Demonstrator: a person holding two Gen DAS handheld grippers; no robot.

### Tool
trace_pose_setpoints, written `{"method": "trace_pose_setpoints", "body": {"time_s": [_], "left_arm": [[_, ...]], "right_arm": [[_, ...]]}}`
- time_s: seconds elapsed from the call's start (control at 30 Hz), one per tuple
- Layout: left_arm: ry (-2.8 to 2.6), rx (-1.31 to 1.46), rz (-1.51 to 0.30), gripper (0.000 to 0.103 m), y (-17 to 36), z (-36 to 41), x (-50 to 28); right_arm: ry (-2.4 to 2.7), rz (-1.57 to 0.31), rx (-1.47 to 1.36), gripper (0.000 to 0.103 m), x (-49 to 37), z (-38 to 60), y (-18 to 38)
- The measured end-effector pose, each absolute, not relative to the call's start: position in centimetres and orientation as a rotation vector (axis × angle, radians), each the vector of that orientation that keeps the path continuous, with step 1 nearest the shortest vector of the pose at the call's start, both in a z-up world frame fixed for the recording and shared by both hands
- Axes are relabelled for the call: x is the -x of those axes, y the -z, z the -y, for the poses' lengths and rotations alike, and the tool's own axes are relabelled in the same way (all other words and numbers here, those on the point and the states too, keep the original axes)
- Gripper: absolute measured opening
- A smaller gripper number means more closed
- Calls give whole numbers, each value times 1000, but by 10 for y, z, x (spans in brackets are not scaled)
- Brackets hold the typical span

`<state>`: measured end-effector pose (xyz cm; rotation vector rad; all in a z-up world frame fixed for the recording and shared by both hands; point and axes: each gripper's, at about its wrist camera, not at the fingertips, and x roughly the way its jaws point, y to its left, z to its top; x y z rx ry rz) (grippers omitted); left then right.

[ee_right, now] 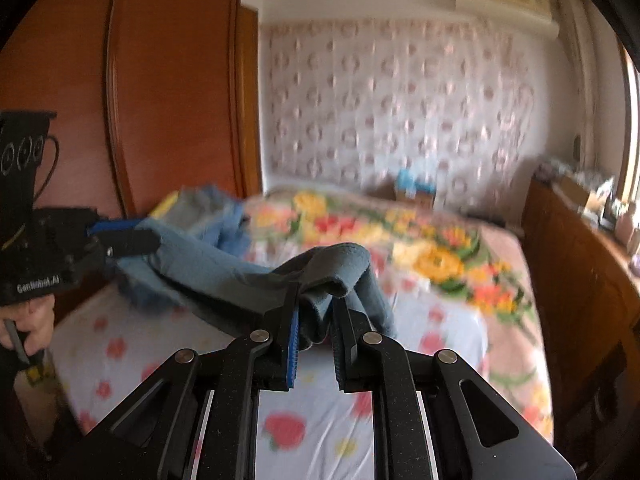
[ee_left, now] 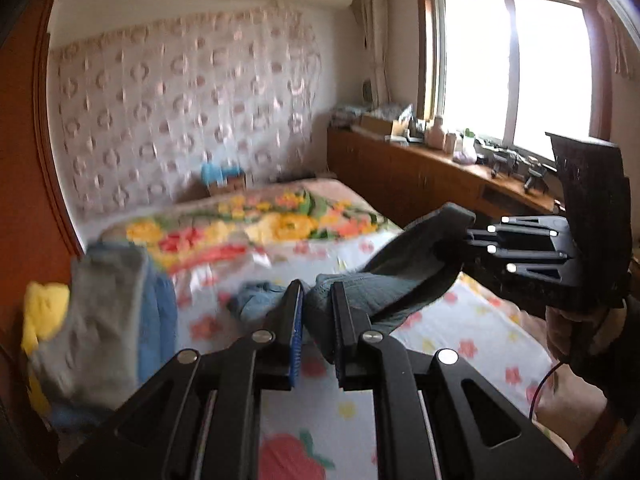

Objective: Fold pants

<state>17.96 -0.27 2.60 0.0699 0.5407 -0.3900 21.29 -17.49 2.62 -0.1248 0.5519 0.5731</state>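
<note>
Two grippers hold one pair of pants above the bed (ee_left: 460, 320), which carries a flowered sheet and a bright floral blanket (ee_left: 280, 224) farther back. A brown wardrobe (ee_right: 168, 80) stands to the left of the bed and a wooden cabinet (ee_left: 420, 172) under the window to the right. A blurred pile of grey and blue clothes (ee_left: 108, 320) lies at the bed's left side. The pants (ee_right: 224, 272), blue-grey, hang in the air between the grippers, clear of the sheet. The left gripper (ee_left: 318, 312) has its jaws clenched on one bunched end; the right gripper (ee_right: 316, 312) has its jaws clamped on the other.
</note>
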Motion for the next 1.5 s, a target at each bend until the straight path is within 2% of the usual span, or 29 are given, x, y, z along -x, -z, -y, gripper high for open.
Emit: {"method": "trace_pose_setpoints", "body": {"time_s": [0.3, 0.7, 0.77, 0.87, 1.0, 1.27, 1.47, 1.5], "left_arm": [[420, -107, -627, 11, 22, 18, -109], [437, -59, -748, 11, 73, 17, -75], [436, -54, -765, 11, 80, 17, -71], [419, -60, -782, 12, 91, 16, -69], [404, -27, -811, 13, 103, 9, -70], [390, 6, -823, 24, 111, 2, -66], [386, 11, -789, 25, 102, 0, -64], [385, 10, -782, 25, 100, -1, -65]], "right_arm": [[-579, -667, 86, 11, -140, 174, 32], [-591, -757, 14, 12, -107, 182, 71], [-584, -770, 25, 13, -100, 181, 81], [-555, -784, 30, 24, -95, 184, 88], [-545, -796, 2, 29, -92, 191, 90], [-524, -769, -18, 30, -92, 203, 80], [-546, -796, -33, 29, -97, 199, 88], [-554, -799, -34, 20, -98, 198, 89]]}}
